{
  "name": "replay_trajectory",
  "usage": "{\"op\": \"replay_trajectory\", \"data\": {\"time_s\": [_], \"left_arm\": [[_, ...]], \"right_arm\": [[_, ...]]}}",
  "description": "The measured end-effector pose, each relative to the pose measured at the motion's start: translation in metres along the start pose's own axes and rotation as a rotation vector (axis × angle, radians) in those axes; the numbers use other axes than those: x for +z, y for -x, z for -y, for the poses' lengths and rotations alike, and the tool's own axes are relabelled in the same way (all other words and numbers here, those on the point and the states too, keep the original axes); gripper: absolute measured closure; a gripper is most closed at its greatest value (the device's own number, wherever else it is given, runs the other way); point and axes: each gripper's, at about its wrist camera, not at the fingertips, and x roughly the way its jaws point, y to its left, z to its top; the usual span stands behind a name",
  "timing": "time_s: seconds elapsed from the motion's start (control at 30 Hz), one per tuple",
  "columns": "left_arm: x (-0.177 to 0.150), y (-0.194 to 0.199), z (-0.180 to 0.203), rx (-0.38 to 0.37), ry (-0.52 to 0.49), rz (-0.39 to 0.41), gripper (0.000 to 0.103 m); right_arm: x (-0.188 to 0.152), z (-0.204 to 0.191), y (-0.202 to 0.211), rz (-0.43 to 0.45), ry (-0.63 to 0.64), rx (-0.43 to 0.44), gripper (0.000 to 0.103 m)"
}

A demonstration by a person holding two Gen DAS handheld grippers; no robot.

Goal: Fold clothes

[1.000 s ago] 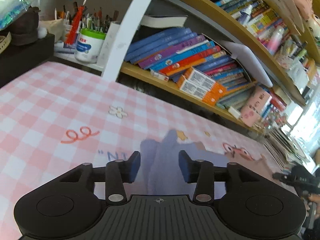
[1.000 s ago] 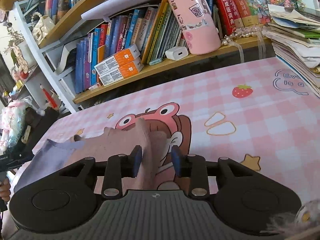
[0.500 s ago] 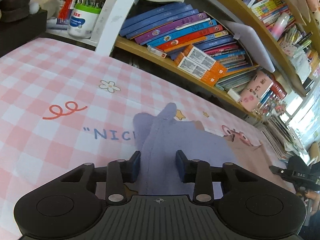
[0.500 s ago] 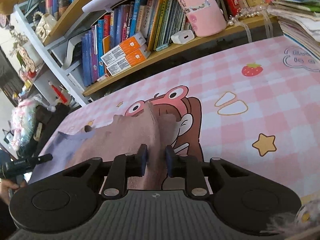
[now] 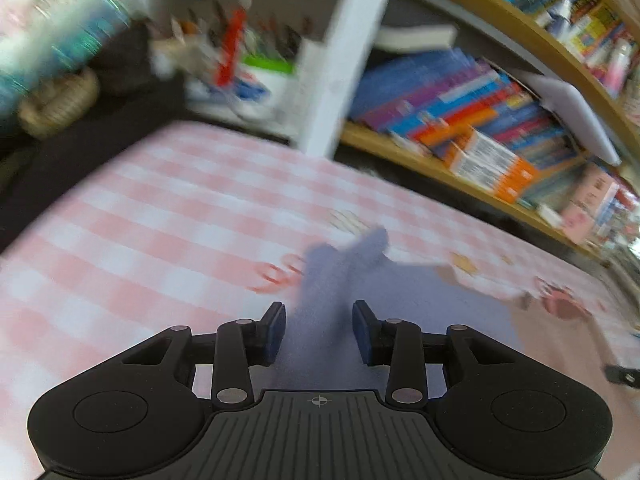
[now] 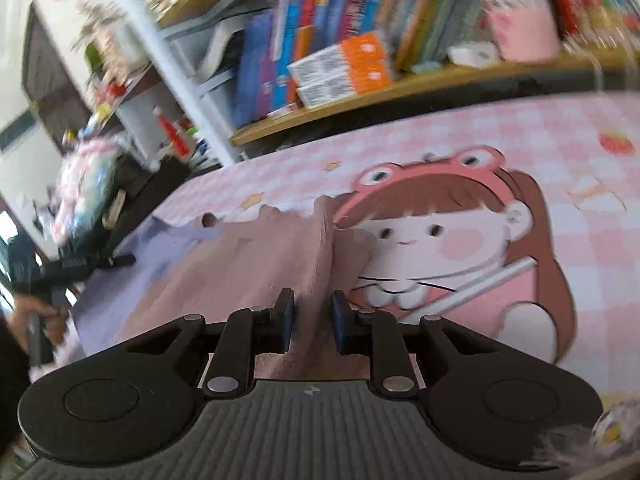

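Observation:
A soft cloth, lavender [image 5: 420, 304] on one half and dusty pink [image 6: 248, 276] on the other, lies spread on the pink checked tablecloth [image 5: 168, 216]. My left gripper [image 5: 320, 334] holds the lavender end, which rises as a ridge between its blue pads. The pads stand fairly wide around the bunched cloth. My right gripper [image 6: 313, 320] is shut on a raised fold of the pink end, beside the printed cartoon girl [image 6: 436, 240]. In the right wrist view the left gripper [image 6: 76, 268] shows at the far left, held by a hand [image 6: 36, 316]. Both views are motion-blurred.
Wooden shelves packed with books [image 5: 472, 120] run along the table's far edge. A pen pot [image 5: 260, 76] and a white upright [image 5: 344, 56] stand at the far left. A pink tumbler [image 6: 516, 20] sits on the shelf. A dark box [image 5: 80, 148] borders the table's left end.
The right gripper closed on the pink fold. Both grippers have carried the cloth leftward: its lavender tip now lies over the red swirl, and the cartoon girl's face is uncovered.

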Motion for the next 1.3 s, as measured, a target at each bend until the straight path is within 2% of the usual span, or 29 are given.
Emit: {"op": "replay_trajectory", "data": {"time_s": [0.07,0.2,0.3,0.47,0.57,0.6,0.63,0.67,0.73,0.83,0.93,0.97,1.0,1.13,1.17,1.27,1.3], "left_arm": [[-0.005,0.021,0.012,0.061,-0.062,0.083,0.068],[-0.017,0.061,0.054,0.175,-0.254,0.168,0.067],[-0.026,0.091,0.085,0.076,-0.334,0.183,0.06],[-0.046,0.087,0.12,-0.055,-0.298,0.101,0.057],[-0.06,0.069,0.132,-0.089,-0.297,0.053,0.057],[-0.065,0.063,0.136,-0.101,-0.297,0.037,0.057],[-0.067,0.06,0.137,-0.109,-0.296,0.026,0.058],[-0.07,0.057,0.137,-0.117,-0.295,0.015,0.057],[-0.073,0.053,0.137,-0.124,-0.303,0.004,0.057],[-0.078,0.048,0.136,-0.121,-0.302,-0.009,0.057],[-0.077,0.052,0.135,-0.127,-0.294,-0.012,0.057],[-0.077,0.055,0.136,-0.128,-0.295,-0.011,0.057],[-0.077,0.059,0.136,-0.133,-0.297,-0.009,0.055],[-0.073,0.082,0.134,-0.127,-0.301,0.004,0.043],[-0.073,0.088,0.132,-0.118,-0.293,0.006,0.037],[-0.073,0.101,0.121,-0.083,-0.246,0.001,0.028],[-0.074,0.105,0.116,-0.072,-0.22,-0.003,0.022]], "right_arm": [[-0.002,-0.013,0.001,0.015,0.094,-0.043,0.085],[-0.004,-0.02,0.001,0.03,0.186,-0.08,0.084],[-0.004,-0.017,0.0,0.034,0.186,-0.082,0.081],[0.0,-0.004,-0.002,0.025,0.108,-0.038,0.081],[0.001,0.004,-0.001,0.019,0.041,0.008,0.087],[0.002,0.005,0.0,0.022,0.028,0.015,0.092],[0.003,0.005,0.002,0.037,0.028,0.021,0.096],[0.004,0.003,0.006,0.059,0.036,0.027,0.096],[0.005,-0.001,0.01,0.087,0.057,0.025,0.097],[0.004,-0.006,0.007,0.073,0.108,-0.019,0.096],[0.003,-0.011,0.004,0.058,0.159,-0.063,0.091],[0.003,-0.011,0.006,0.066,0.17,-0.074,0.085],[0.004,-0.011,0.011,0.083,0.178,-0.084,0.08],[0.007,-0.015,0.032,0.17,0.25,-0.073,0.08],[0.008,-0.017,0.037,0.186,0.274,-0.06,0.08],[0.005,-0.025,0.047,0.194,0.36,-0.016,0.077],[0.004,-0.029,0.048,0.189,0.391,-0.004,0.077]]}}
